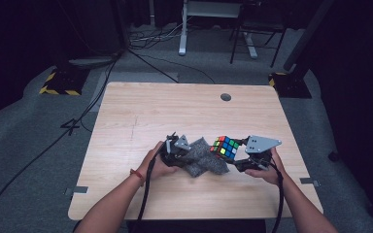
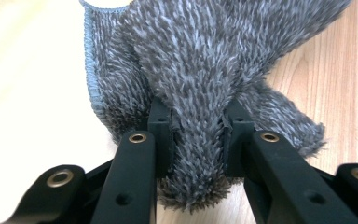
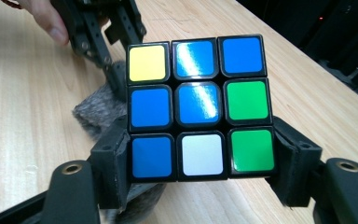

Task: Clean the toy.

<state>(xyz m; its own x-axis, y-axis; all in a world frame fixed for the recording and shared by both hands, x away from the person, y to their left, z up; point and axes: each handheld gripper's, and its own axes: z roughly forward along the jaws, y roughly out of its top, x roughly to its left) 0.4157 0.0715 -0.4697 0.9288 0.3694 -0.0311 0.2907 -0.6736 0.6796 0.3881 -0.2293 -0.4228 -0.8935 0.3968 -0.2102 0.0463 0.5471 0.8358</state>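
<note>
While our left tool (image 1: 187,151) pinches the fuzzy grey microfibre cloth (image 1: 205,158) on the light wooden desk (image 1: 141,111) and our right tool (image 1: 243,151) clamps the multicoloured puzzle cube (image 1: 225,146) above it, hard wiping could twist the cube loose.

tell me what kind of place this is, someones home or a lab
Most likely a lab or recording studio: a lone wooden table on grey carpet, black curtains all round, cables across the floor, and stand bases with hazard tape.
</note>
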